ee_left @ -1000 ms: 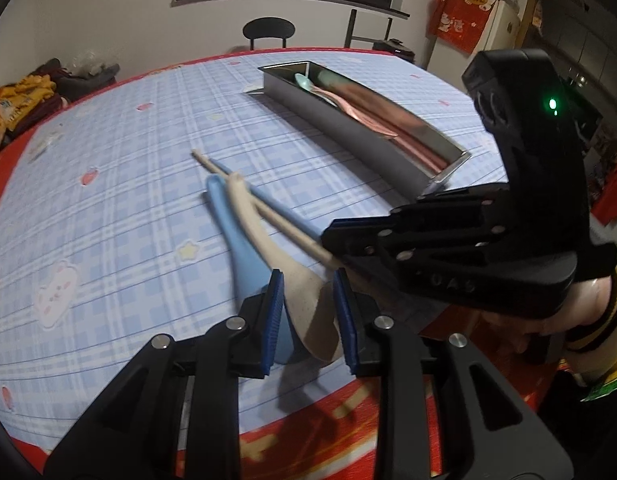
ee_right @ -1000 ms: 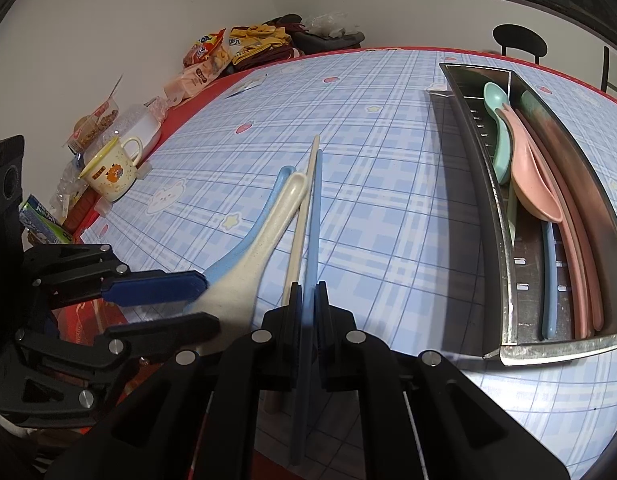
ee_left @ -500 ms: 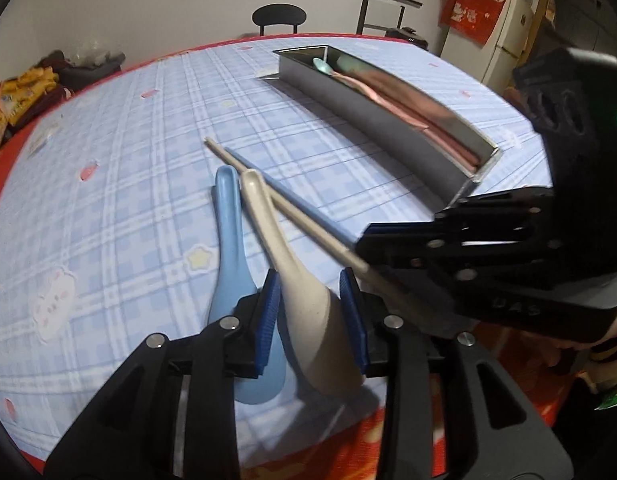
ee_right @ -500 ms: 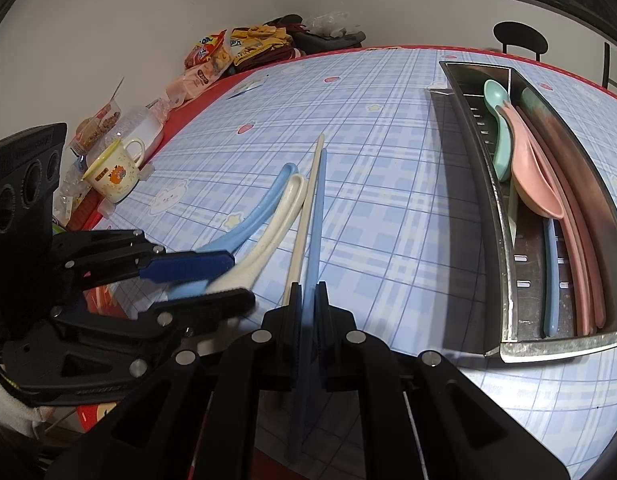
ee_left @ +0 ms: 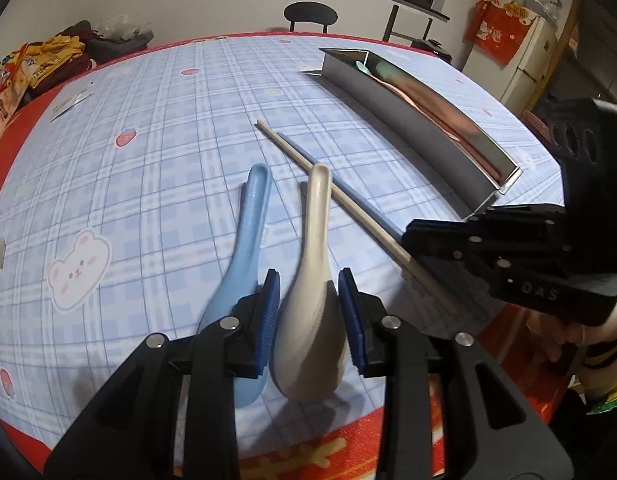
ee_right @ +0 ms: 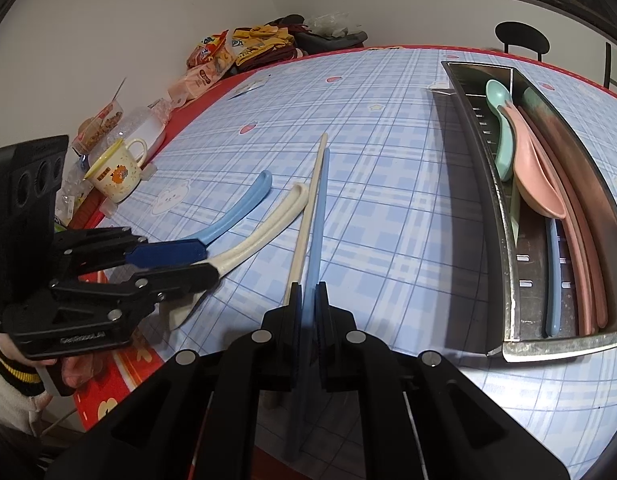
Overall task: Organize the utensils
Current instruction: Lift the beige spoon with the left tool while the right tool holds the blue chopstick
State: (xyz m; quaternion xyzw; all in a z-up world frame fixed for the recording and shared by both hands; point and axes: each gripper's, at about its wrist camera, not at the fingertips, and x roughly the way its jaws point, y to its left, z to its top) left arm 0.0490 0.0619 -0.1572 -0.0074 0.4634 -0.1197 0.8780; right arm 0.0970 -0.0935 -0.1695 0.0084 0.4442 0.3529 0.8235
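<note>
My left gripper [ee_left: 308, 300] is shut on the bowl of a cream spoon [ee_left: 314, 272], lifted off the cloth; it also shows in the right wrist view [ee_right: 264, 236]. A blue spoon [ee_left: 250, 232] lies beside it on the table. My right gripper [ee_right: 307, 304] is shut on a blue chopstick [ee_right: 318, 216]. A cream chopstick [ee_right: 304, 224] lies along its left side. The steel utensil tray [ee_right: 480, 184] at the right holds a teal spoon [ee_right: 500, 128], a pink spoon [ee_right: 532, 168] and more chopsticks.
A cup [ee_right: 116, 170], snack bags [ee_right: 212, 60] and clutter stand along the table's far left edge. A black chair [ee_left: 310, 14] stands behind the table. The red table border [ee_left: 308, 452] is close below the grippers.
My left gripper has lifted the cream spoon and swung its handle away from the blue spoon, which stays on the table. The right gripper has barely moved.
</note>
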